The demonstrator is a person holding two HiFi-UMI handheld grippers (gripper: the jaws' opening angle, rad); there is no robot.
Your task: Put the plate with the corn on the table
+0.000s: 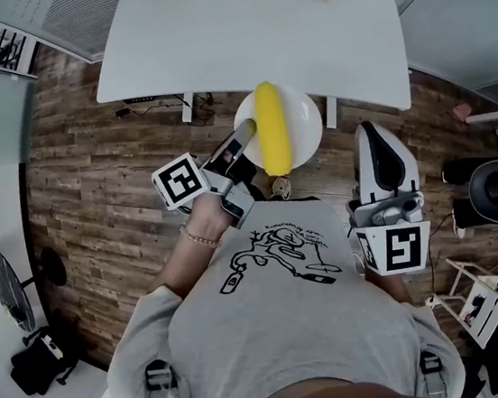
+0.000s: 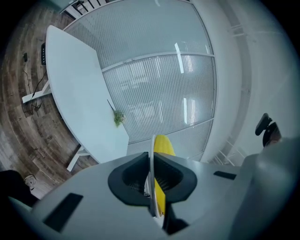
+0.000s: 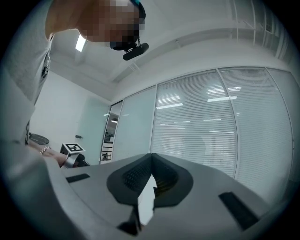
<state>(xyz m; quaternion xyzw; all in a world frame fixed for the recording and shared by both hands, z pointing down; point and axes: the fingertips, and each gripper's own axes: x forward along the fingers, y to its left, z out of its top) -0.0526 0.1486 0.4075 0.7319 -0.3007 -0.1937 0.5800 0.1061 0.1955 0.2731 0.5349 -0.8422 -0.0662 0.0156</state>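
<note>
My left gripper [image 1: 246,133] clamps the rim of the plate [image 1: 307,115], probably stiff and breakable, corn [image 1: 271,127] apt to roll; right gripper [image 1: 377,136] closed, empty.

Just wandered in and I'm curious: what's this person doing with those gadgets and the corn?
A person holds a pair of tongs in each hand. The left tongs are clamped on the rim of a white plate that carries a yellow corn cob. The plate is in the air over the wooden floor, by the near edge of the white table, so it is not yet set down. The right tongs are shut on nothing, held at the person's side.
</note>
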